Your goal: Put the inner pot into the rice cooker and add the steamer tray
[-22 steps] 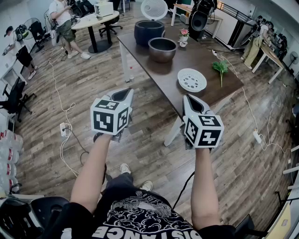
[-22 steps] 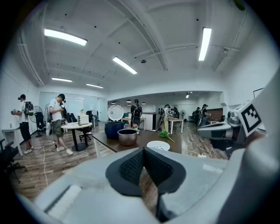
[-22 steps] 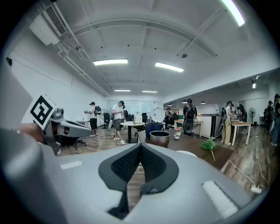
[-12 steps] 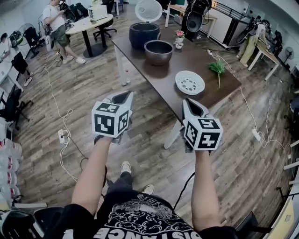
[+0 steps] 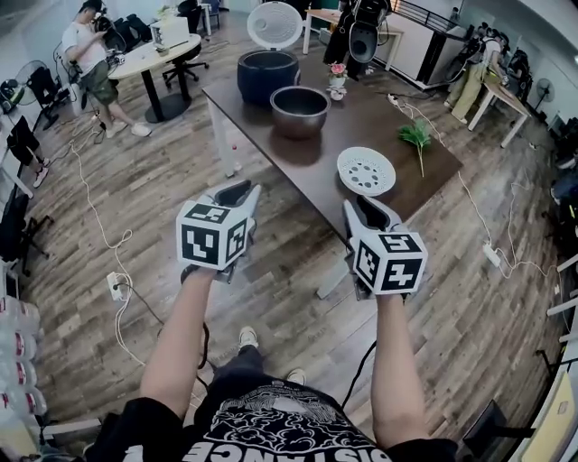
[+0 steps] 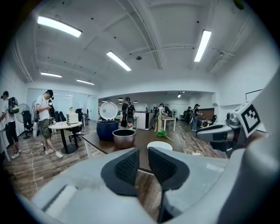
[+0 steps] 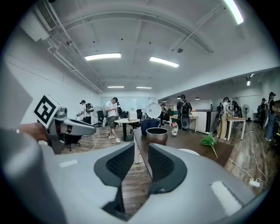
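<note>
both grippers hang over bare wooden floor (image 5: 153, 180), short of the dark table (image 5: 397, 117). the table's near corner sits just ahead of and under the right gripper (image 5: 361, 206). from there its long edge runs away ahead and to the left, crossing well in front of the left gripper (image 5: 237, 191). that leaves the left gripper open floor directly ahead and off to its left. a white cable (image 5: 107, 236) and a power strip (image 5: 116, 286) lie on the boards behind and left of it, well apart.

in each gripper view i see the jaws parted by only a narrow slit, with nothing between them.

the steamer tray (image 5: 366, 170) is nearest, lying flat on the table straight ahead of the right gripper. it is white, round and shallow, with holes across its middle. the inner pot (image 5: 299, 110) stands upright farther ahead and to the left, near the table's left edge. it is a grey metal bowl and looks empty. just beyond it is the dark blue rice cooker (image 5: 267, 74), with its white lid (image 5: 274, 23) standing open. a green sprig (image 5: 415, 135) lies ahead and to the right of the tray.
</note>
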Motion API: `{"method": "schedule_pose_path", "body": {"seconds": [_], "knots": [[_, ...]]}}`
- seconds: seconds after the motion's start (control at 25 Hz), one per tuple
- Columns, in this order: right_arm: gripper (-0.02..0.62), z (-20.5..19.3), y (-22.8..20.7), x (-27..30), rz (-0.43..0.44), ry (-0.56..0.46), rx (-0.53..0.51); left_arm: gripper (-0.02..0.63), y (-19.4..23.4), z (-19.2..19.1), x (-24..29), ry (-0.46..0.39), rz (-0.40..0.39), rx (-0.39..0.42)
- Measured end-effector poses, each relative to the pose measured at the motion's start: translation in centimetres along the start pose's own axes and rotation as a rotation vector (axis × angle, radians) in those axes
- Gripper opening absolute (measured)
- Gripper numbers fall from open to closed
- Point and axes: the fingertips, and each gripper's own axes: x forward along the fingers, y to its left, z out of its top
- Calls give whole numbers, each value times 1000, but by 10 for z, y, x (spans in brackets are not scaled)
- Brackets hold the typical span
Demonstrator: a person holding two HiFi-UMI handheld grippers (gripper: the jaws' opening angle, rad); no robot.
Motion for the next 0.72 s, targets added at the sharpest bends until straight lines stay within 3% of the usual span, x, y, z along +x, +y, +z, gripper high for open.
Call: {"method": "schedule_pose_path", "body": {"seconds": [0.72], "knots": [[241, 28, 10, 101, -114, 24, 62, 207, 92, 28, 75, 13, -172, -14]]}}
